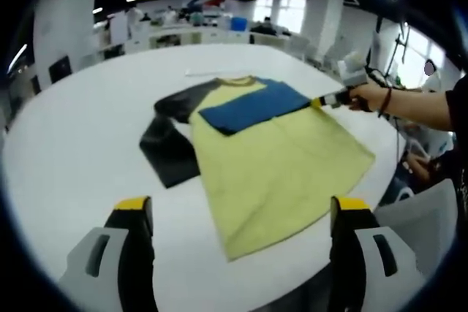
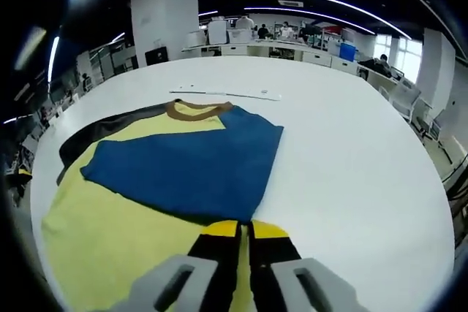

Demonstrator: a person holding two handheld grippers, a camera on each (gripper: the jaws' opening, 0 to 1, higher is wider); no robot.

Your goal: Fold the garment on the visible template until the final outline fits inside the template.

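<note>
One shirt (image 1: 270, 173), yellow body with a blue sleeve (image 2: 183, 169) folded across the chest and a dark sleeve (image 1: 170, 137) flung outward, lies flat on the white table (image 1: 73, 144). It looks light, limp cloth that would slide and sag, so I'd pinch seams or cuffs, not the middle. My right gripper (image 2: 245, 231) has its jaws pressed together at the blue sleeve's edge (cloth between them, I judge). My left gripper (image 1: 241, 213) hangs spread wide, holding nothing, near the hem.

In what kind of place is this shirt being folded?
Probably an open-plan office or lab: a large white table holds the shirt, rows of desks stand behind, and long ceiling lights run overhead.
</note>
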